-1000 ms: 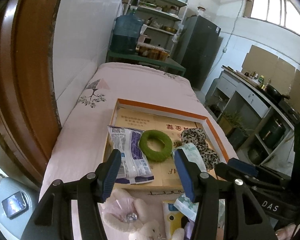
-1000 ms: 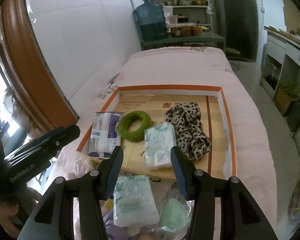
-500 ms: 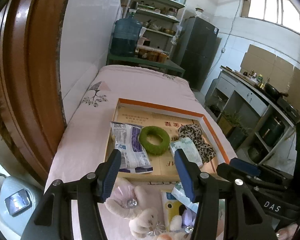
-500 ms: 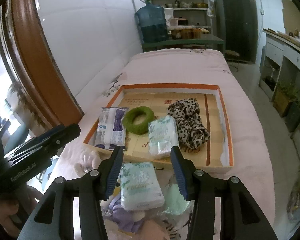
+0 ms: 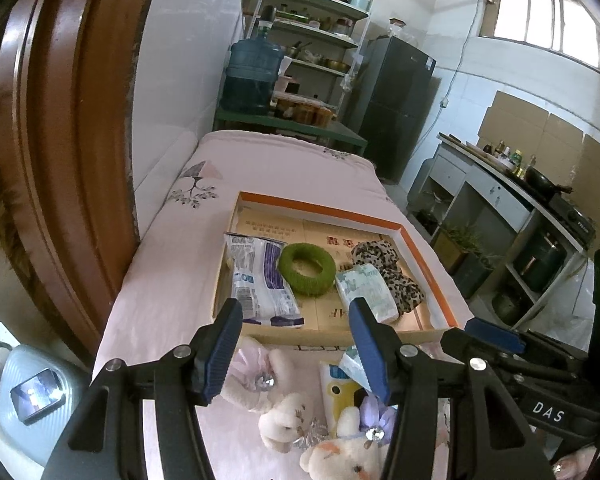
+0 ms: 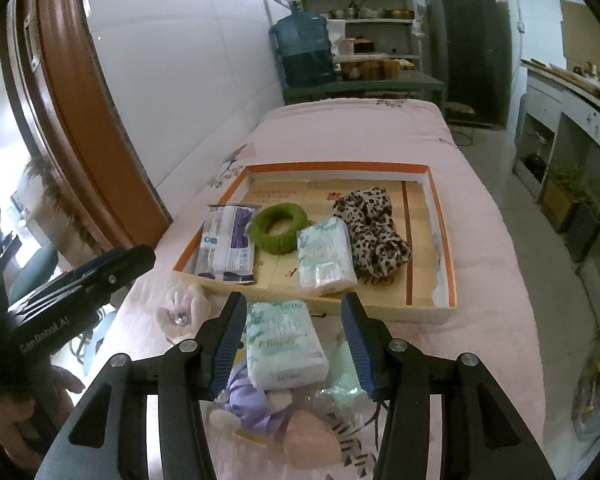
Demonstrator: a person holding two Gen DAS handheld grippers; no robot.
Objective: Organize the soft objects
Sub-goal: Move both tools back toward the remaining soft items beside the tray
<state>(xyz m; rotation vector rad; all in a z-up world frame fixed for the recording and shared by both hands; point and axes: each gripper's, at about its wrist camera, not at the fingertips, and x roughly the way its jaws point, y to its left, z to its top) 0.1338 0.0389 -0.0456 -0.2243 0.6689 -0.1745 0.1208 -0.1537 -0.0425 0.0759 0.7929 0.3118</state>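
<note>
In the orange-rimmed cardboard tray (image 6: pixel 440 216) lie 4 soft things: blue-white packet (image 6: pixel 226 240), fuzzy green ring (image 6: pixel 278 227), tissue pack (image 6: pixel 324 256), leopard-print scrunchie (image 6: pixel 374 228). Left gripper (image 5: pixel 296 350) and right gripper (image 6: pixel 292 342) hover before the tray, fingers apart, empty.

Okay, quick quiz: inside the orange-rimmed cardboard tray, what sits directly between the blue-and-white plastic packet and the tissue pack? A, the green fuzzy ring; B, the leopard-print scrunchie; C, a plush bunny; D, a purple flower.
A: in the right wrist view the green fuzzy ring lies in the tray with the blue-and-white packet on its left and the tissue pack on its right.
</note>
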